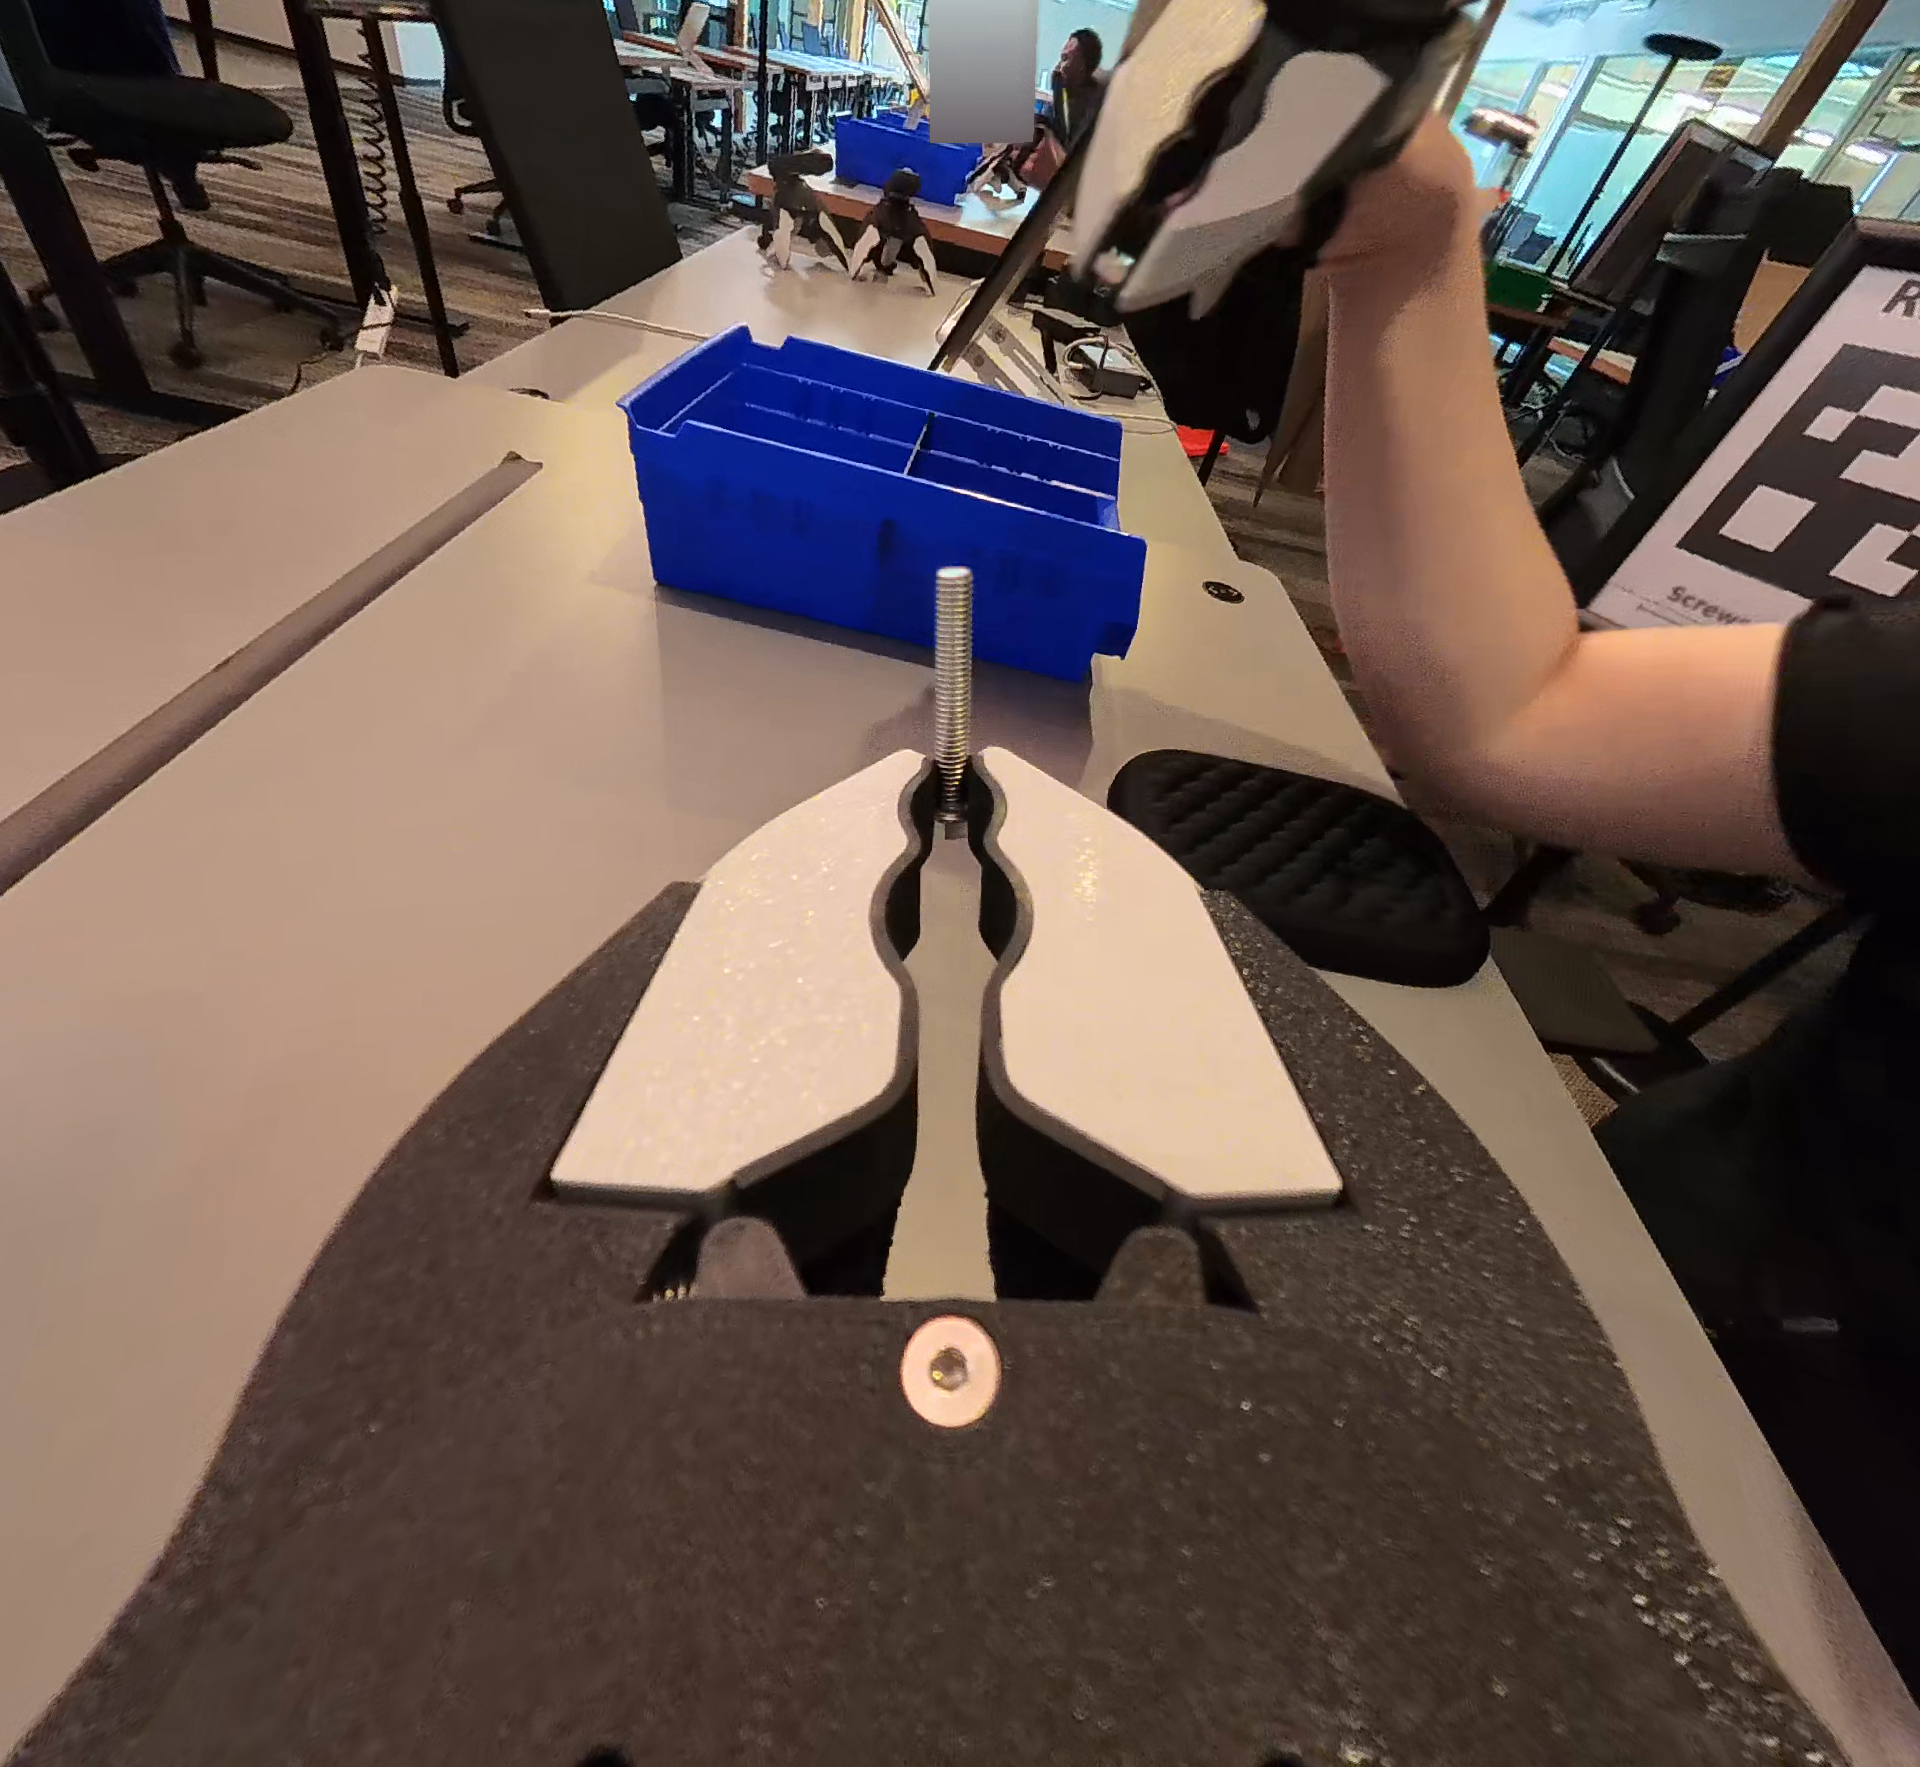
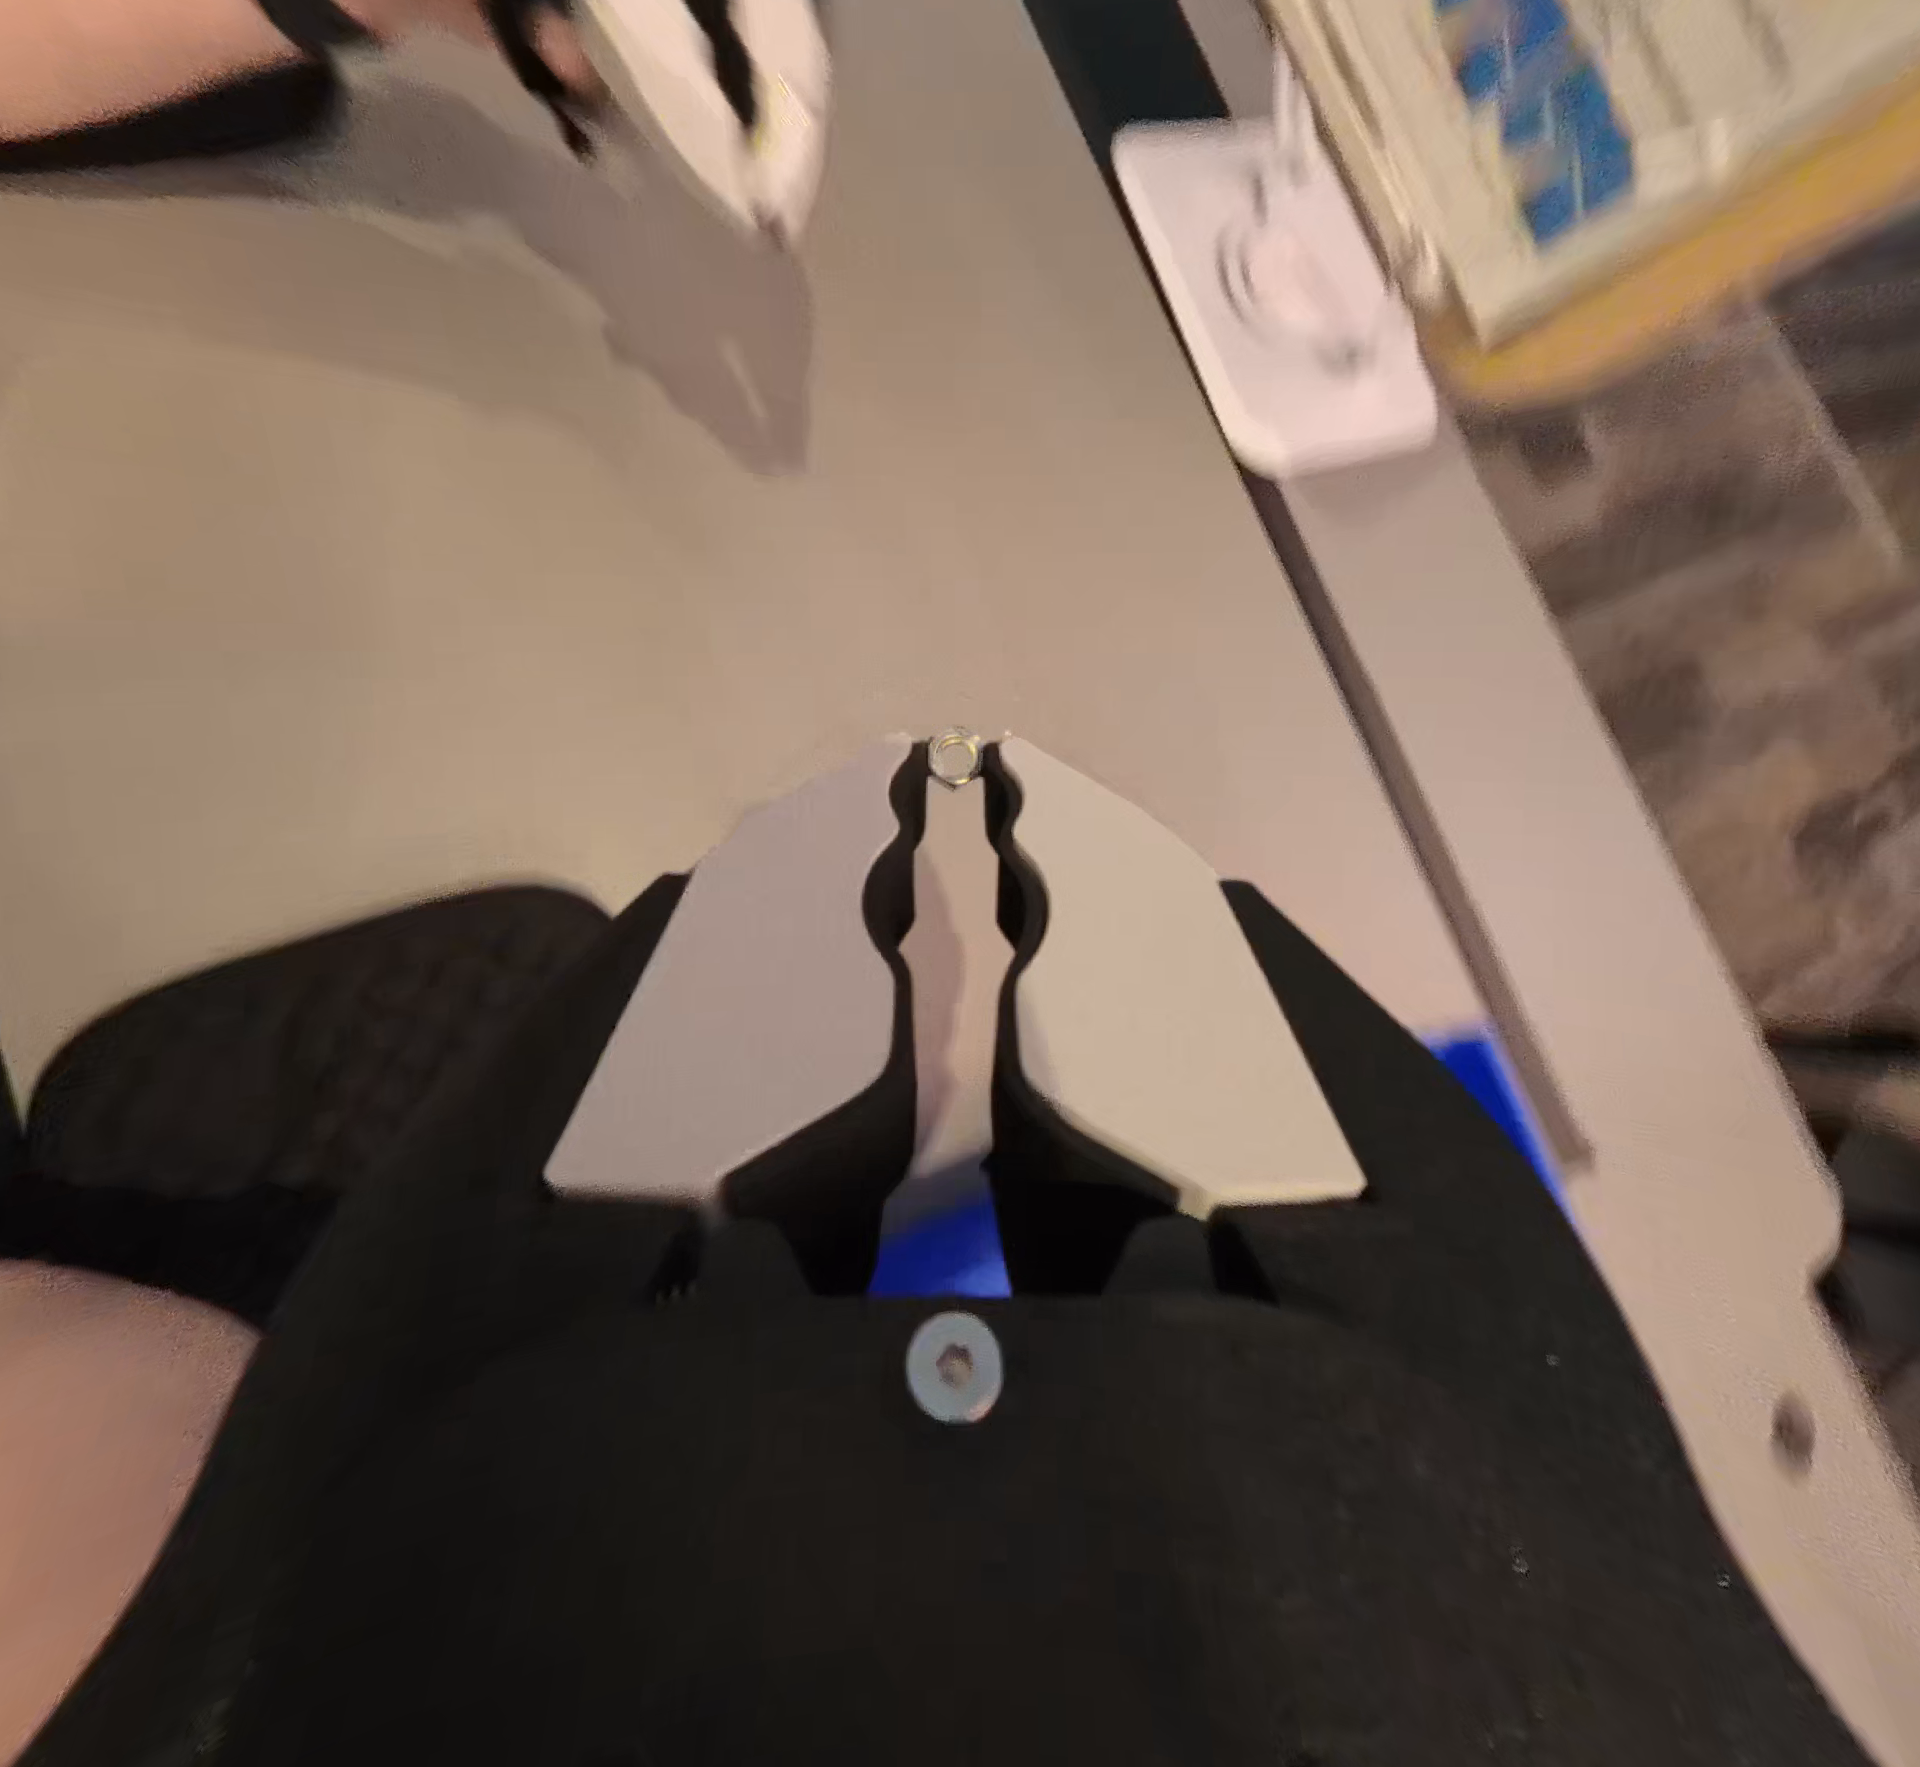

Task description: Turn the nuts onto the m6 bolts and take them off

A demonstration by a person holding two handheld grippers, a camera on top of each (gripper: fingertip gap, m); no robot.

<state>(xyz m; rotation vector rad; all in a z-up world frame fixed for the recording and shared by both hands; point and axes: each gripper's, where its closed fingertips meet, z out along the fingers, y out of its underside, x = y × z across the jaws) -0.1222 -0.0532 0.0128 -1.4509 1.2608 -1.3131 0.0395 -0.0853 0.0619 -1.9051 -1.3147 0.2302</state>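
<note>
Ahead of my left gripper [image 1: 951,787] stretches a grey table [image 1: 312,782], bare on its left side, with a long slot [image 1: 260,657] running away there. Straight beyond the tips sits a blue divided bin [image 1: 883,512], and the table's right edge falls away close beside my right finger, where a black chair armrest [image 1: 1299,870] pokes out just past that edge.

My left gripper's fingers are pressed nearly together, pinching the lower end of a threaded bolt [image 1: 953,668], which stands upright out of the tips with its free end up.

My right gripper [image 1: 1127,268] hangs high above and to the right of the bolt, tips angled down toward it, well apart from it. My bare forearm [image 1: 1455,522] rises steeply from the elbow to hold it there. In its own view, the right gripper [image 2: 956,756] is narrowly closed on a small hex nut [image 2: 955,757] at the very tips, hole facing the camera. The left gripper [image 2: 748,148] shows blurred, far ahead and to the left, over the table [image 2: 416,574].
</note>
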